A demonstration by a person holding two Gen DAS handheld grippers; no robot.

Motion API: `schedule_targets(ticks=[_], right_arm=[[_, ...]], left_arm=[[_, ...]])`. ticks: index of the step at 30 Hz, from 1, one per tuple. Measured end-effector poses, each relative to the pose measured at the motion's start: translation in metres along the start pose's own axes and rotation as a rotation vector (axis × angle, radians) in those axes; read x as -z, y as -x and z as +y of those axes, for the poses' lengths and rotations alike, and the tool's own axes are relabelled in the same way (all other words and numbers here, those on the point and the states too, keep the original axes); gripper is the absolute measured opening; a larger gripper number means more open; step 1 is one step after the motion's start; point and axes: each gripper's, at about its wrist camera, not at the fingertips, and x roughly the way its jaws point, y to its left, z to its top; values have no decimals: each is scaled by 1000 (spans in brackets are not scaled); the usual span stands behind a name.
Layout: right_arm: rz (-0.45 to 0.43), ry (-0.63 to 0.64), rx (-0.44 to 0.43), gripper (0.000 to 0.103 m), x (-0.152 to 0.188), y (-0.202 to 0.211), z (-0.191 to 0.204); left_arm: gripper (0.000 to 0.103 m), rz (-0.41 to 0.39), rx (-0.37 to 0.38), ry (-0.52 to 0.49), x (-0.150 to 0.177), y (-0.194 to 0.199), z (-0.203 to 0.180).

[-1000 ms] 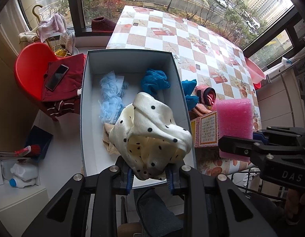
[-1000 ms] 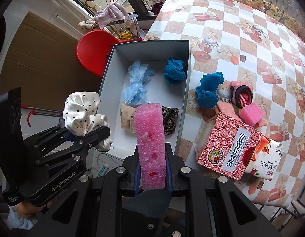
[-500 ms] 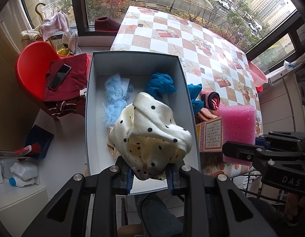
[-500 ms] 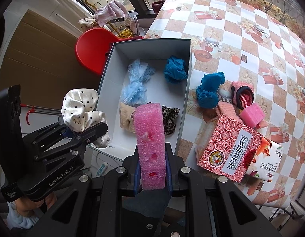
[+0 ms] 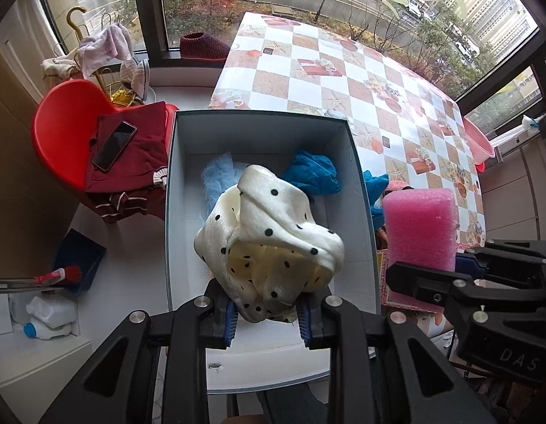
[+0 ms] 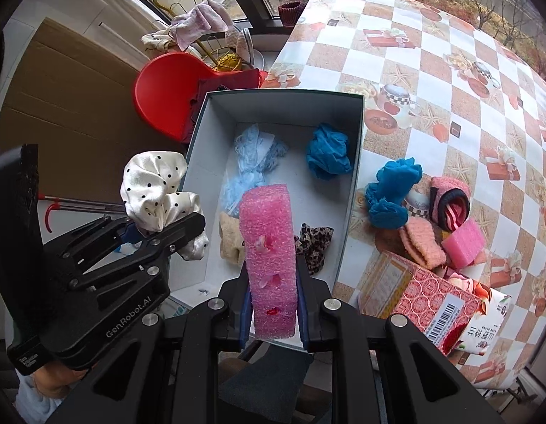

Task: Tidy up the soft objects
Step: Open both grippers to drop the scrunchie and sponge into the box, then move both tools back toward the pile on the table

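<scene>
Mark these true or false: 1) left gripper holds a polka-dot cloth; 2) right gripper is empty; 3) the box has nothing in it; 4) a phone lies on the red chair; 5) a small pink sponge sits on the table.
1) True: the left gripper is shut on the polka-dot cloth.
2) False: the right gripper grips a pink sponge.
3) False: the box holds a blue cloth and others.
4) True: phone, red chair.
5) True: small pink sponge, table.
</scene>
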Motion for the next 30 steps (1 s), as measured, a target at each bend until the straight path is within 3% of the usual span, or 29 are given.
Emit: schedule_targets(ticks=[4,13,14,16,17,18,23,25,26,30], right_arm=[[17,8,4,22,-7,-12,4],[38,20,14,22,-16,-24,5],[36,18,13,28,-16,-23,5],[32,12,24,55,-16,-22,2],[27,3,29,77,-17,-20,0],[20,-10,21,87,-17,-19,-4],[-3,-32,-10,87,-20,-10,-7],[-6,-27,-6,93,-20,-9,-6],[-5,-27,-5,103,-20,-8,-6],[-10,-43,-11,103,-19,-5,-8]], left_arm=[[33,16,-2,9,2,-7,2],[76,42,-30,79,3,-14,17],[78,35,-39,91,4,-14,20],[83,30,-36,125,3,-14,29],[88,32,-21,138,3,-14,32],[88,32,-13,147,3,-13,33],[88,42,-15,132,2,-14,28],[88,42,-11,127,2,-13,24],[88,41,-10,125,2,-13,22],[88,32,-16,111,1,-9,18]])
